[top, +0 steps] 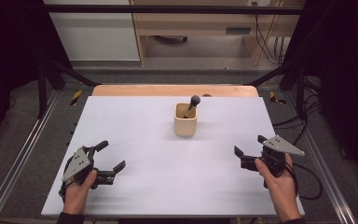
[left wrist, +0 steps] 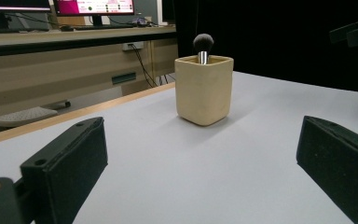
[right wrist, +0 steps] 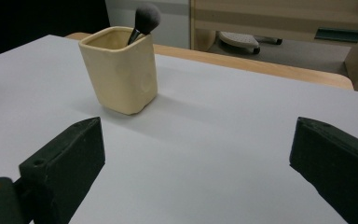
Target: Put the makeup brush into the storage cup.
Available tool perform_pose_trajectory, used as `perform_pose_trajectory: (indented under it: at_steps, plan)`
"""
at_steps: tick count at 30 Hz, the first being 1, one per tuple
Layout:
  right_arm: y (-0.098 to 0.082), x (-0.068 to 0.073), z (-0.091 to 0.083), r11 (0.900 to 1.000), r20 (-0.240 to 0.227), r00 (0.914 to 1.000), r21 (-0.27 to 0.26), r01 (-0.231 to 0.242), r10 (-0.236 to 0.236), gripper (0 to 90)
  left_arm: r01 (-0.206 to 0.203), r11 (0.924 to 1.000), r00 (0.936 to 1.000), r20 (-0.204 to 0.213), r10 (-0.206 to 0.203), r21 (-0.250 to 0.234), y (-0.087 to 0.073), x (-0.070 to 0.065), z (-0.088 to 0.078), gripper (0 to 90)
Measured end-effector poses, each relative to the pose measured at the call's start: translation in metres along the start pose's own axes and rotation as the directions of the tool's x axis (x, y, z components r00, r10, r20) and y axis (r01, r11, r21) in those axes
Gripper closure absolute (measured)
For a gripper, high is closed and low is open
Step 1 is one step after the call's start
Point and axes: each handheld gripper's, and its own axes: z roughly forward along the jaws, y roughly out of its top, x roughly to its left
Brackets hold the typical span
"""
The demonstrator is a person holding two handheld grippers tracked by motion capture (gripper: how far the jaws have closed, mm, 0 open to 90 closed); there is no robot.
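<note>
Two hands rest low at the near edge of the white tabletop (top: pixel 158 154), each gripping a pair of tongs; the left tongs (top: pixel 110 159) sit in the person's left hand (top: pixel 78 193), jaws spread wide and holding nothing, angled inward and forward; the right tongs (top: pixel 248 149) sit in the right hand (top: pixel 279 184), jaws likewise spread wide and holding nothing, angled inward toward the middle; ahead of both and roughly midway between them, well apart from either, stands a cream square-sided cup (top: pixel 185 120), upright on the tabletop; a makeup brush (top: pixel 192 105) stands in it, handle down inside the cup and dark rounded bristle head up above the rim; its long axis runs near vertical, tilted so the head leans toward the side of the right tongs and away from the person; in the left gripper view the cup (left wrist: pixel 203 88) rises between and beyond the two black jaws, the brush head (left wrist: pixel 203 43) clear over its rim; in the right gripper view the cup (right wrist: pixel 119 69) stands beyond the jaw on the picture's left, the brush (right wrist: pixel 144 21) leaning against its far rim.
</note>
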Motion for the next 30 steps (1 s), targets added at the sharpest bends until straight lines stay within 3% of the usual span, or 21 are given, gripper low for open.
perform_pose_trajectory:
  at_steps: [21,30]
  plan:
    - [-0.042,-0.016,-0.01,0.999,0.033,0.9986,-0.01,-0.042,0.042,4.6,-0.003,1.0,1.0,-0.006,0.003,0.005,0.0,0.0,-0.003,1.6]
    - [-0.051,-0.018,-0.011,0.999,0.038,0.9991,-0.048,-0.015,0.017,4.8,-0.005,1.0,0.9999,-0.009,0.005,0.008,-0.001,0.0,-0.004,1.6]
